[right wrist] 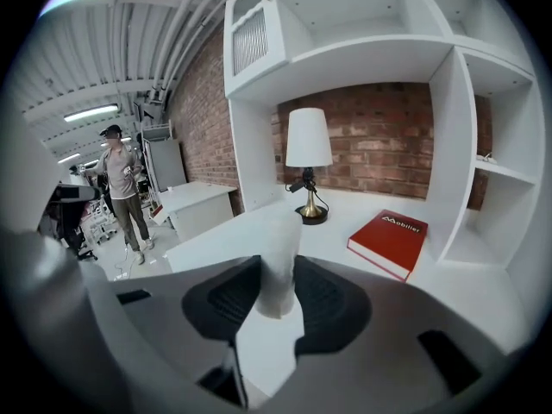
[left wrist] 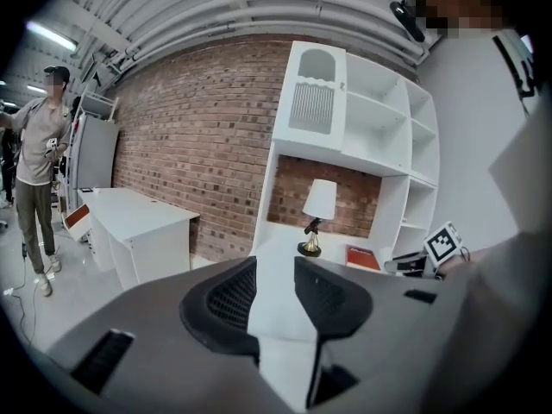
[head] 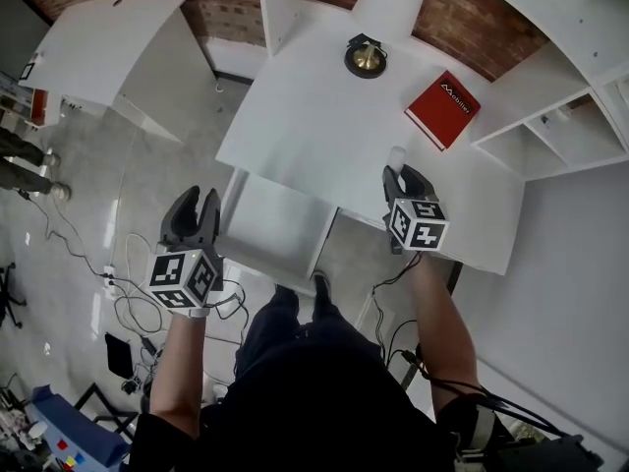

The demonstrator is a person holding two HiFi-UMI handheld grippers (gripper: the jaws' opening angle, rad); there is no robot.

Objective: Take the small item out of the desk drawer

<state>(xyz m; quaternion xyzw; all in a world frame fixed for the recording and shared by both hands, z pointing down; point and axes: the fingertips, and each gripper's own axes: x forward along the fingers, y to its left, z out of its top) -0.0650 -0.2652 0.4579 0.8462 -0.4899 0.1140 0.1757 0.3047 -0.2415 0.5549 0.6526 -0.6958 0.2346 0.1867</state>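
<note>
Since the right gripper [head: 403, 180] clamps the item [right wrist: 278, 266] over the desk [head: 314, 116], removal looks done. The left gripper [head: 200, 201] gapes empty by the open drawer [head: 280, 229].

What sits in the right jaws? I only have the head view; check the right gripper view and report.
Observer: The right gripper is shut on the small white item, which is pressed from both sides.
Operator: Now report the left jaws.
Observer: The left gripper is open, with nothing between its jaws; only the white desk top shows through the gap.
</note>
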